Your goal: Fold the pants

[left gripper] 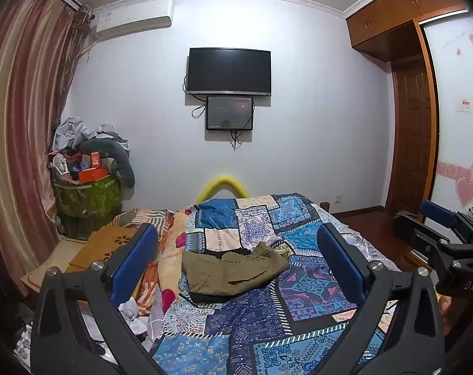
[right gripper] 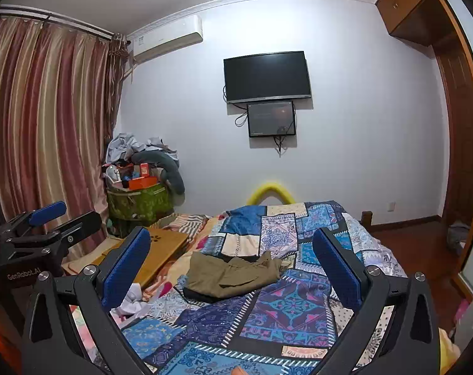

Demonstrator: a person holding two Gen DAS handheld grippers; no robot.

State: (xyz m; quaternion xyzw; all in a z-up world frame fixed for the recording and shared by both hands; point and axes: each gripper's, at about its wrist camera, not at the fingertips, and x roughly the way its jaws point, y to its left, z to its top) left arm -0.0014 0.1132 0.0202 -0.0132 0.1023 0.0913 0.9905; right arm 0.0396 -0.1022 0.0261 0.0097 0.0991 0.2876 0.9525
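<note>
Olive-green pants [left gripper: 233,270] lie folded in a loose bundle on the blue patchwork bed cover [left gripper: 261,322], with a dark garment edge showing under them. In the right wrist view the same pants [right gripper: 233,273] rest mid-bed. My left gripper [left gripper: 238,262] is open, raised above the bed and short of the pants, with nothing between its blue pads. My right gripper [right gripper: 231,265] is open too, also held back from the pants and empty. Each gripper shows in the other's view: the right one [left gripper: 442,231] at the right edge, the left one [right gripper: 52,222] at the left edge.
A wooden lap tray [right gripper: 161,250] lies left of the bed beside crumpled white cloth [right gripper: 131,304]. A green bag piled with boxes and clothes [right gripper: 136,200] stands by the striped curtains [right gripper: 46,131]. A yellow arch [right gripper: 270,190] marks the bed's far end; a wardrobe [left gripper: 414,125] is on the right.
</note>
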